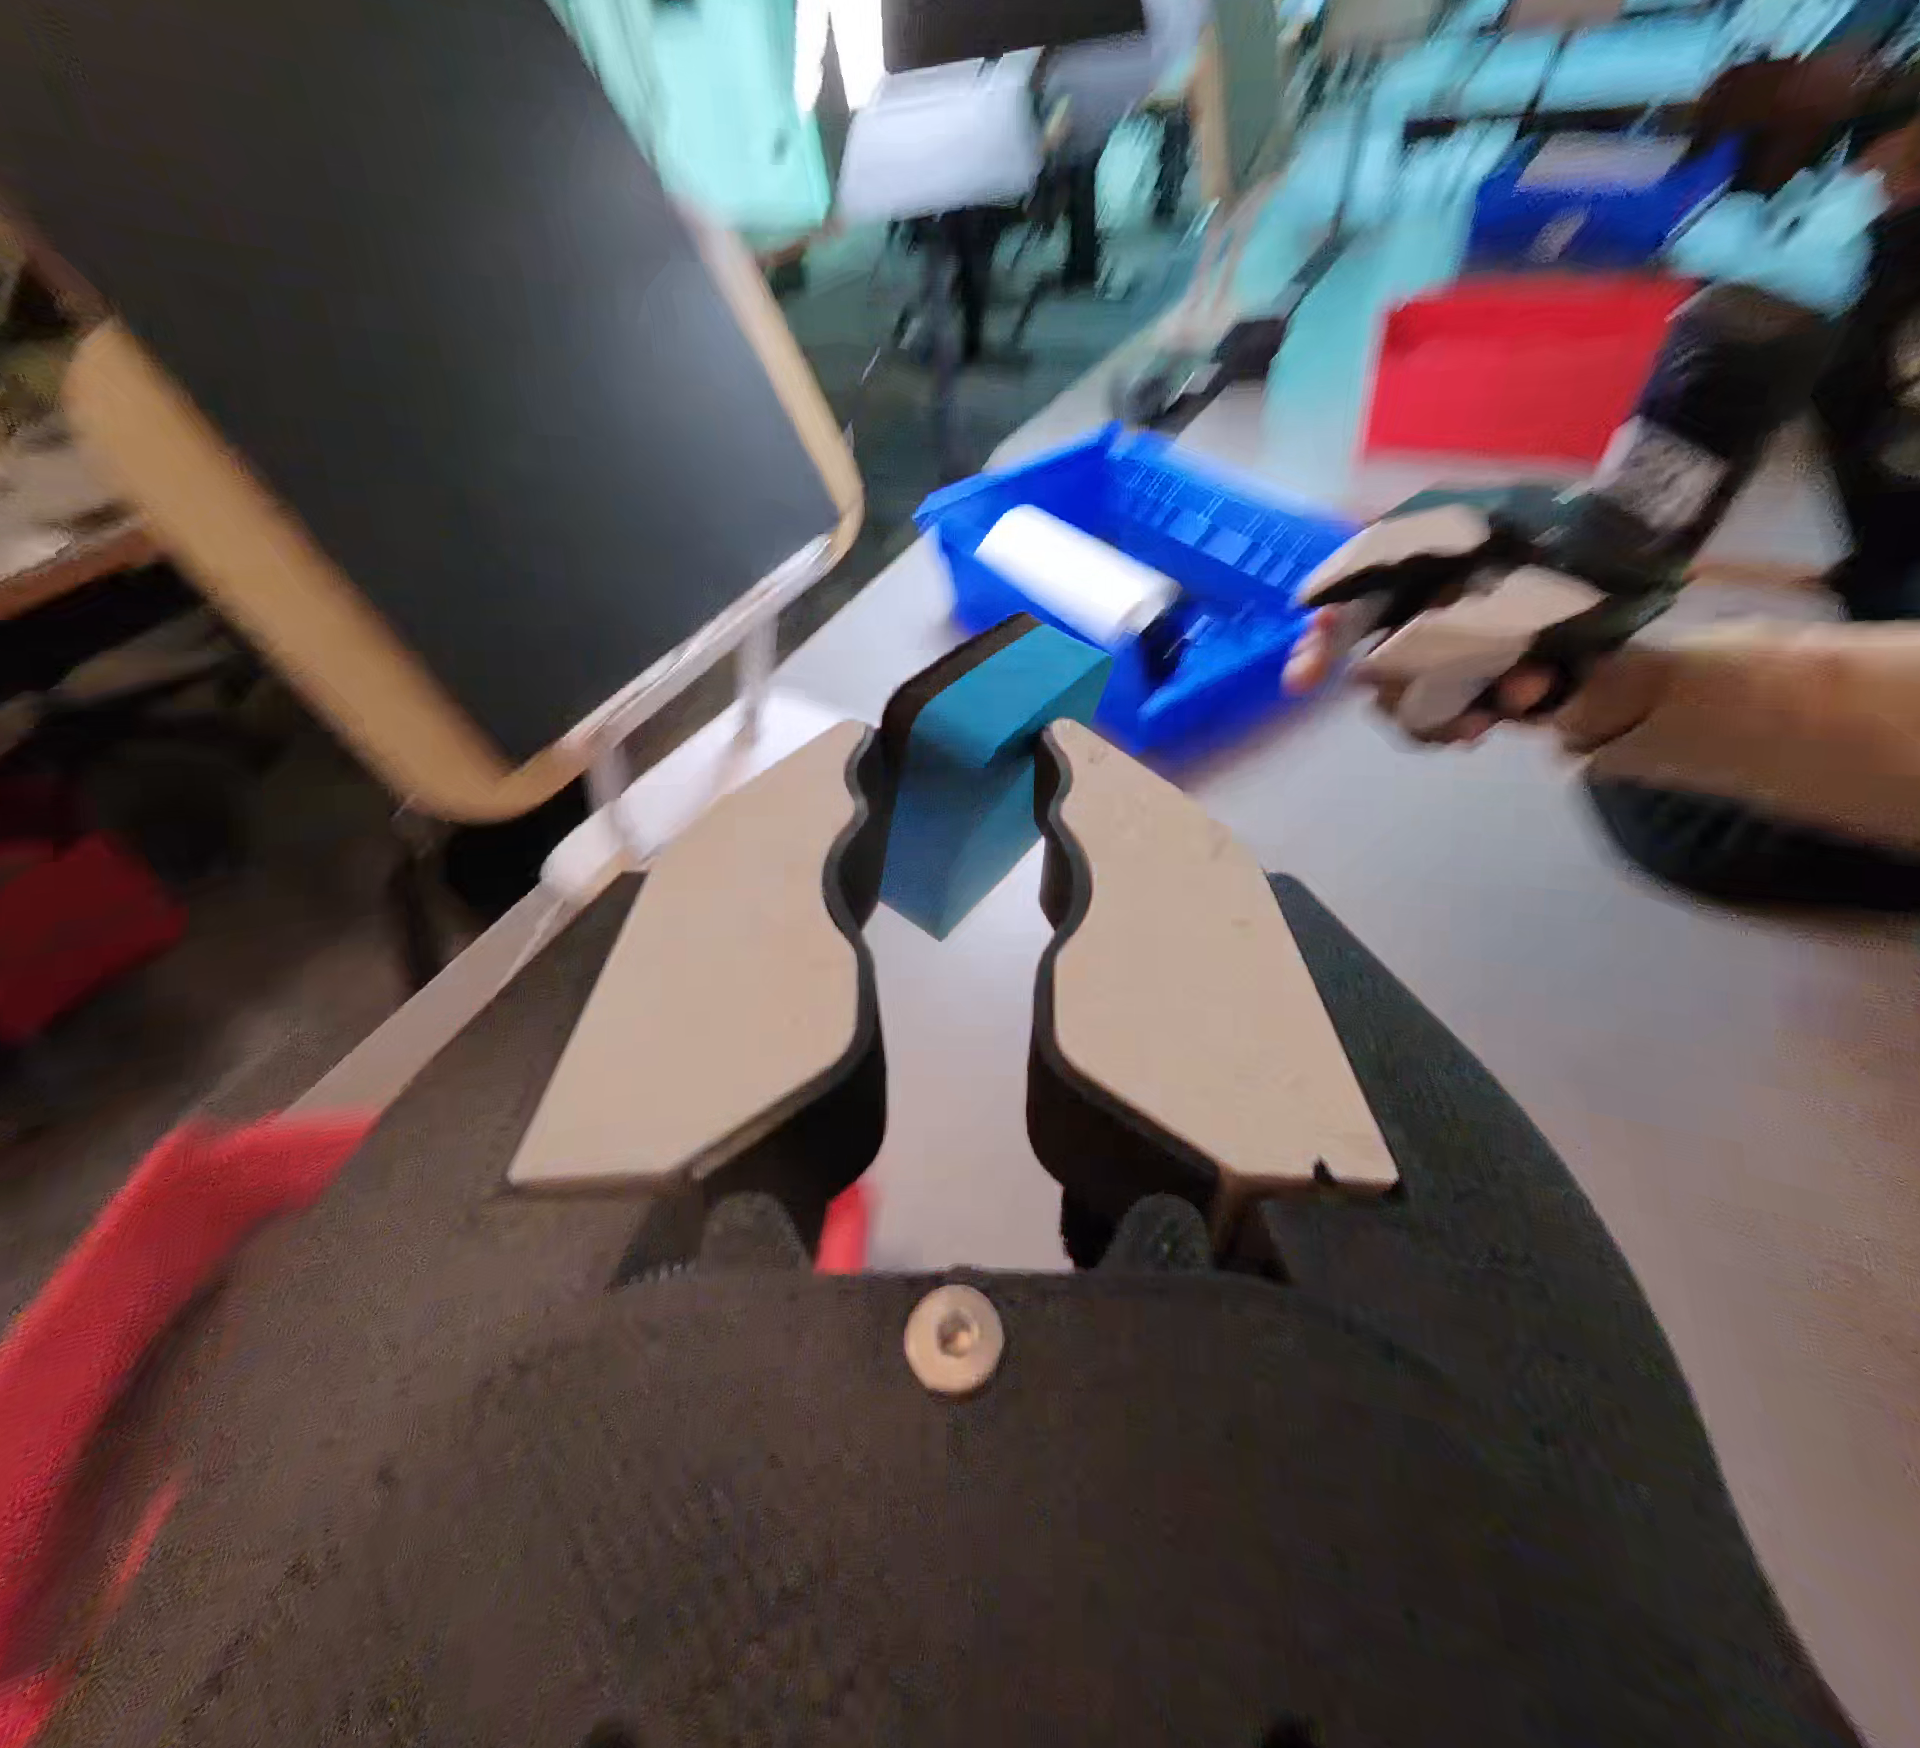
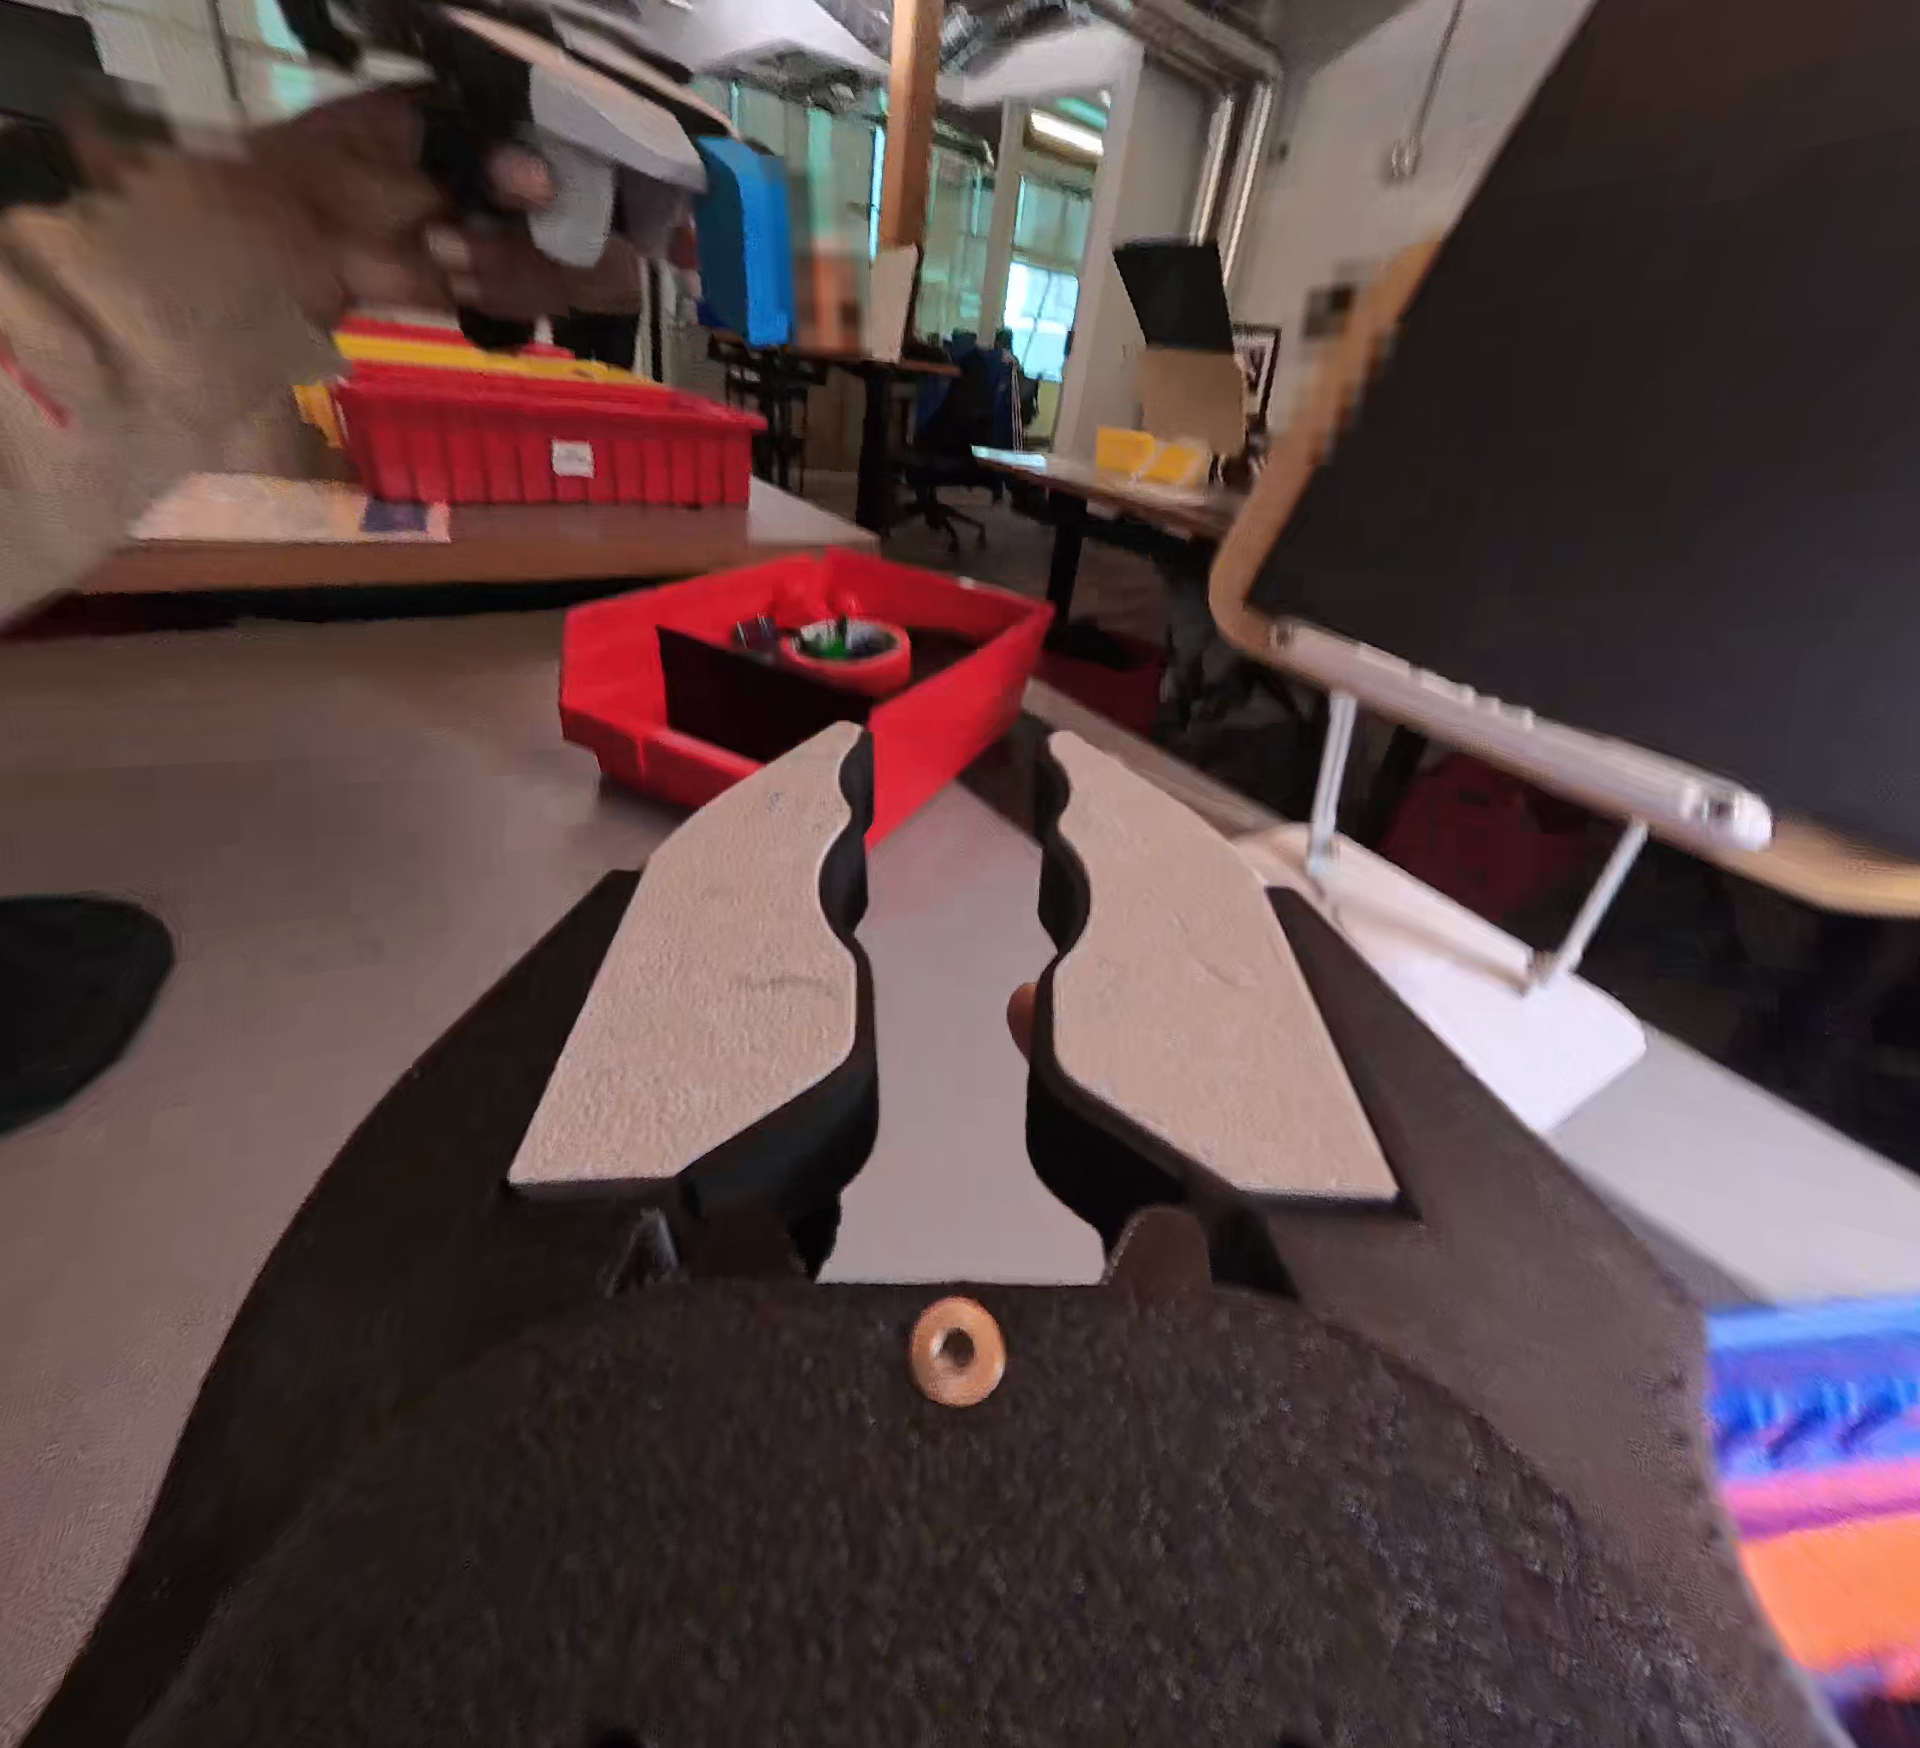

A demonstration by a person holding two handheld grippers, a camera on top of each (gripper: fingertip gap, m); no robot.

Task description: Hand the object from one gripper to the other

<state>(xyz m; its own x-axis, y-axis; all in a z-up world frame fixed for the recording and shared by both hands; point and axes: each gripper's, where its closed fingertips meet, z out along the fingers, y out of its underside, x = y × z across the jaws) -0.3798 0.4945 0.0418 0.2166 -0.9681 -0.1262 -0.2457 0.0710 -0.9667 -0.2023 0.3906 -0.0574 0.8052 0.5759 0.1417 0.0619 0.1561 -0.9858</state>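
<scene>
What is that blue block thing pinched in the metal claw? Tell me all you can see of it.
The blue block is a teal-blue slab with flat faces and sharp corners, matte like foam or plastic; a black layer backs its left side. It sits tilted between the fingertips of the left gripper, which is shut on it, lifted off the grey table. Its far end pokes out beyond the fingers. In the right wrist view it shows upright, blurred.
</scene>
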